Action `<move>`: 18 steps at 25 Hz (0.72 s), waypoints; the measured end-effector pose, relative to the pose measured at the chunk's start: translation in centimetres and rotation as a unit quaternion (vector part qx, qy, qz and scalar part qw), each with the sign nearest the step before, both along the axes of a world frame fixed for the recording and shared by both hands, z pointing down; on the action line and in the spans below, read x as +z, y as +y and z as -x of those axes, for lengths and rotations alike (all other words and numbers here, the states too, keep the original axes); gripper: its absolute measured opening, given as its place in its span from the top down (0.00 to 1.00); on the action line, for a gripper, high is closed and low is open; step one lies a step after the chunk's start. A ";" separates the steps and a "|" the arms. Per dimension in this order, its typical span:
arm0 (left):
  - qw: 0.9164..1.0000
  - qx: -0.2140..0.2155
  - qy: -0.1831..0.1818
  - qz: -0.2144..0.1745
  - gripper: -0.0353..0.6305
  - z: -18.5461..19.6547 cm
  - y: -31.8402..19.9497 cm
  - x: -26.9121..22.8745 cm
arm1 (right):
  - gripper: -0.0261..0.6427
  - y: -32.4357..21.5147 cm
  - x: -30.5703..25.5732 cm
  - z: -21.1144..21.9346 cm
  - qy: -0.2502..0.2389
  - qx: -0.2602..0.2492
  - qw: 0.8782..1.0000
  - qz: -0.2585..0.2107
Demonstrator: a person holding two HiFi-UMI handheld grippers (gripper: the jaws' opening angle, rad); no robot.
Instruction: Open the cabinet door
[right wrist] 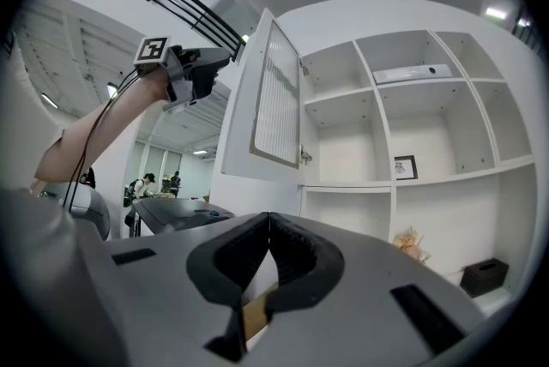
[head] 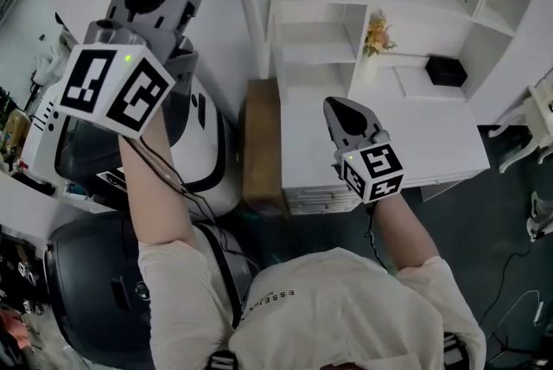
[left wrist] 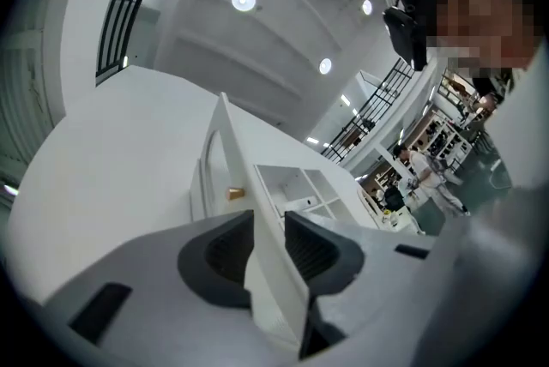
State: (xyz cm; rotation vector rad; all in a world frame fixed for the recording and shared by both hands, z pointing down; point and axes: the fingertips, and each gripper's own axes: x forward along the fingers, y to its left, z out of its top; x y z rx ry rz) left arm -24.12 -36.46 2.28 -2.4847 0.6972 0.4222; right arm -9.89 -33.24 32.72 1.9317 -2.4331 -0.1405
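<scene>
Reaches with the left gripper (left wrist: 268, 224), jaws slack astride the free edge of the white ribbed-panel cabinet door (right wrist: 270, 95), swung wide at the upper left corner of the white open-shelf cabinet (right wrist: 383, 134). Holds the right gripper (right wrist: 269, 219) lower, jaws clenched empty.

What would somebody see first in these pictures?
The white cabinet door stands wide open, high up, and its edge sits between the left tongs. Next come the big white shelves beside it, with a small framed picture in one box and dried flowers lower down.
</scene>
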 end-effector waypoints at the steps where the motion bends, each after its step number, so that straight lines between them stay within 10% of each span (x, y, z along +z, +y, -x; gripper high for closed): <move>1: 1.000 -0.008 -0.007 0.000 0.80 -0.1 0.5 1.2 | 0.94 0.3 0.0 -0.2 -0.001 -0.002 1.000 0.000; 18: 0.988 -0.061 -0.098 0.103 0.84 -7.2 8.6 22.6 | 0.94 6.6 2.6 -4.9 -0.016 -0.032 0.999 0.018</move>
